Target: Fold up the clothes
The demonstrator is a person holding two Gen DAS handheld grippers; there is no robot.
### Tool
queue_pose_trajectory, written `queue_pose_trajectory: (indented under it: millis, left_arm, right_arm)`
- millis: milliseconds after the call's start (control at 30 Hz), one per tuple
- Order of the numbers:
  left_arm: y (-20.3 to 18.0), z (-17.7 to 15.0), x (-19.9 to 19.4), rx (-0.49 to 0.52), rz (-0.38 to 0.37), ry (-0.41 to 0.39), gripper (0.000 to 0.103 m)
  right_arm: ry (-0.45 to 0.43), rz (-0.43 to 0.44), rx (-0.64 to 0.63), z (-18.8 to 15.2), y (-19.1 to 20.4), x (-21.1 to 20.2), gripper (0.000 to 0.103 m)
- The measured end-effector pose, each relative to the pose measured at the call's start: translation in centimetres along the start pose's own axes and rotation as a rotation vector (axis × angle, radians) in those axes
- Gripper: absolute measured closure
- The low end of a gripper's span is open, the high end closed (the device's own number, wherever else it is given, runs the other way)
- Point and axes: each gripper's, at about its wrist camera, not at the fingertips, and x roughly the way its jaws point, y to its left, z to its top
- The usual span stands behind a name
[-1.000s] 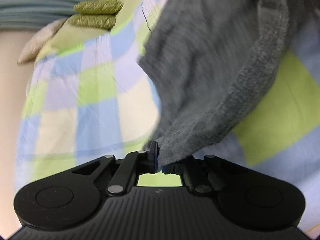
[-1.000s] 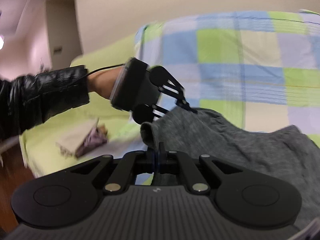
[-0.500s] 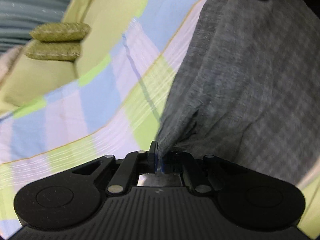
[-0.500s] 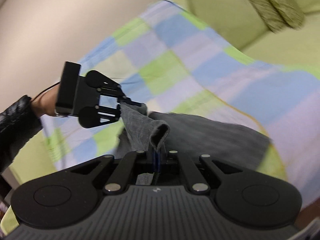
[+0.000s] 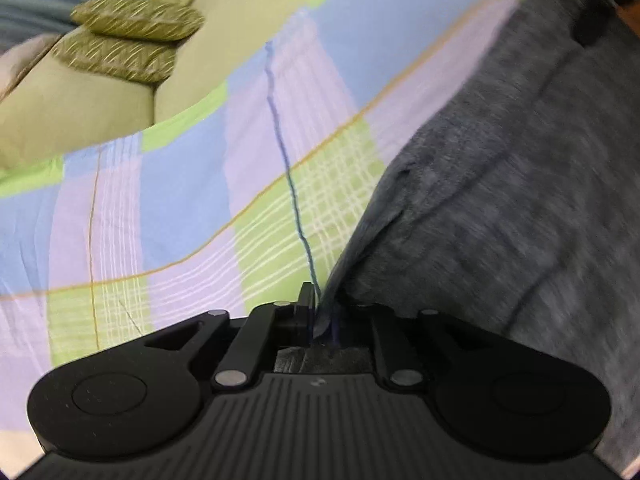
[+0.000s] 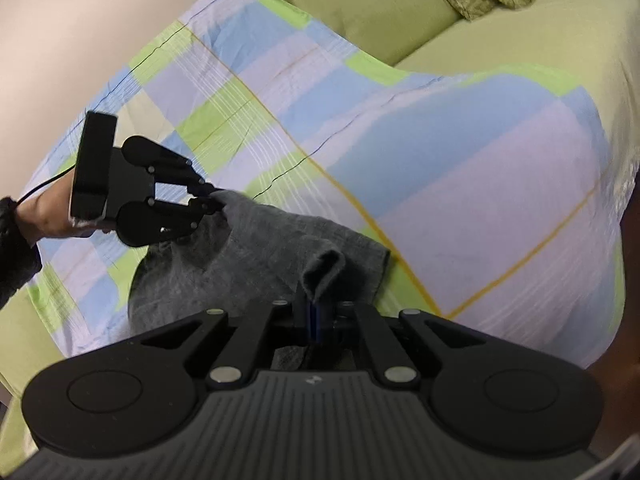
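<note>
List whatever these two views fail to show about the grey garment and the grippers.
- Grey garment: its near part is hidden behind the right gripper's body in the right wrist view; what kind of garment cannot be told.
- Same garment in the left wrist view: blurred, cut off by the right edge.
- Left gripper, jaws opening: whether the pads touch the cloth between them is too small to tell.

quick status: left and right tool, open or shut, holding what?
Left tool: jaws opening, gray garment corner between them.
Right tool: shut on a pinched fold of the gray garment.
</note>
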Motion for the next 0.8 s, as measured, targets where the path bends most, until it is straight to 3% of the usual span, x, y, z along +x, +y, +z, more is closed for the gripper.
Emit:
queue_pose_trajectory:
  millis: [33, 67, 333, 467, 567, 667, 800]
  left_arm:
    - [0.6, -0.6, -0.3, -0.032, 0.006, -0.005, 0.057]
    - [1.3, -1.2, -0.6, -0.07, 0.014, -0.01, 0.055]
    - [5.0, -8.1, -4.5, -0.372, 0.085, 0.04, 0.056]
    - [4.1, -11.7, -6.9, -0.529, 0.054, 0.002, 0.056]
    - [2.1, -13.2, -7.3, -0.565, 0.027, 0.006, 0.056]
    - [0.5, -14.4, -6.2, -0.539, 0.049, 0.066, 0.054]
    - [0.0, -15.1, -5.1, -0.571, 0.066, 0.063, 0.053]
  right_arm:
    - [-0.007, -0.004, 0.004, 0.0, -0.1, -0.2, 0.098]
    - [-0.016, -0.007, 0.012, 0.1, -0.3, -0.5, 0.098]
    - [-0.069, -0.101, -0.013, 0.6, -0.5, -1.5, 0.093]
    - [-0.147, -0.127, -0.046, 0.9, 0.1, -2.6, 0.091]
    - [-0.177, -0.111, -0.102, 1.2, 1.1, -3.0, 0.091]
    - [-0.117, -0.034, -0.178, 1.2, 2.6, -1.8, 0.091]
    - [0.029, -0.055, -0.253, 0.3, 3.5, 1.6, 0.094]
